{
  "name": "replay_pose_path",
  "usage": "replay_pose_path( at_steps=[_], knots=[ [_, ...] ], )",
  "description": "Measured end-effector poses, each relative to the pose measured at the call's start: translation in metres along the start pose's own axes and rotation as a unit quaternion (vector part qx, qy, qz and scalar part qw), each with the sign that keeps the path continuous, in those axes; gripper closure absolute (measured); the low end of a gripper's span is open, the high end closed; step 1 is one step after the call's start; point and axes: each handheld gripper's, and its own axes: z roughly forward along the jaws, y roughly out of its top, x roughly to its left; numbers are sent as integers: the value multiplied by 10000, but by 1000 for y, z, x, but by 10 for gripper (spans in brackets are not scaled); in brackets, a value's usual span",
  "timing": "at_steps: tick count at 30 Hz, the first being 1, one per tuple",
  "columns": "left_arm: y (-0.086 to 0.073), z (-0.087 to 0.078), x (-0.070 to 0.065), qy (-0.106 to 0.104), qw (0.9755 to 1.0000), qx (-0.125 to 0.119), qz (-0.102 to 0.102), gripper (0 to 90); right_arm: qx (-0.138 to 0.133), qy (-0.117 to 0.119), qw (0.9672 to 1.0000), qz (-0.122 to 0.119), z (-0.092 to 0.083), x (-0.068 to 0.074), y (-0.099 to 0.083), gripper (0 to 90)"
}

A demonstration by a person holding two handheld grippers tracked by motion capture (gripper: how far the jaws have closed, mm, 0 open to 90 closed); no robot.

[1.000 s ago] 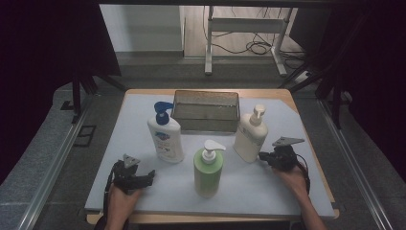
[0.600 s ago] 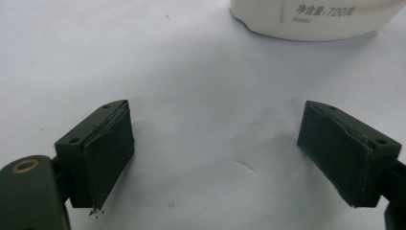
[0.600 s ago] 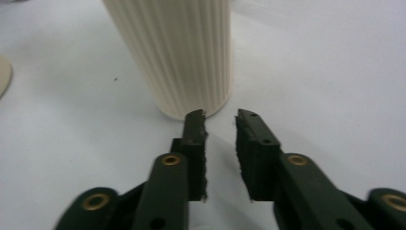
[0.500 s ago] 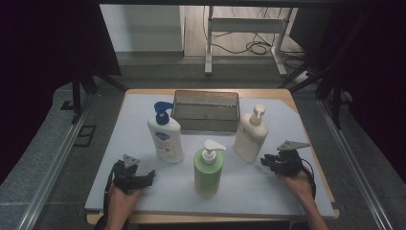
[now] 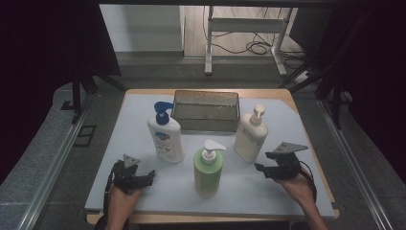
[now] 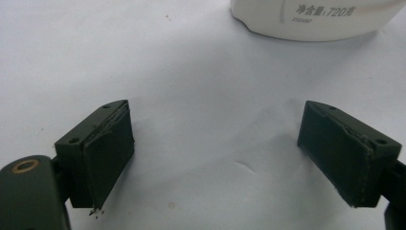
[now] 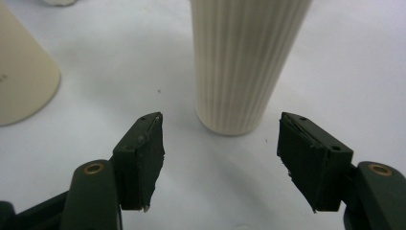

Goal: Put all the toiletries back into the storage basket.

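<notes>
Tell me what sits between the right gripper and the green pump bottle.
Nothing. In the high view, bare white table cover separates the right gripper from the green pump bottle. The right gripper view shows its open fingers facing the ribbed bottle.

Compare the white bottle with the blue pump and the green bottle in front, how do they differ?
The white bottle has a blue pump and a printed label; the green bottle has a white pump and a ribbed, unlabelled body. The white bottle stands nearer the mesh basket, the green bottle nearer the person. Both stand upright, untouched.
</notes>
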Motion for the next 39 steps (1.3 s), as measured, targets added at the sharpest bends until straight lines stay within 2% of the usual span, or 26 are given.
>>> replay_pose_path(
  at_steps=[11,16,30,35,39],
  knots=[
    [0,0,0,-1,10000,0,-2,116,-275,-93,9996,18,-9,2,26,220],
    [0,0,0,-2,10000,1,0,116,-336,-86,9993,136,-9,2,38,186],
    [0,0,0,-3,10000,4,4,116,-493,-143,9984,224,1,-1,61,143],
    [0,0,0,-2,10000,8,8,116,-557,-138,9982,159,4,0,68,143],
    [0,0,0,-1,10000,6,11,116,-566,-230,9981,99,8,0,76,149]
  ],
)
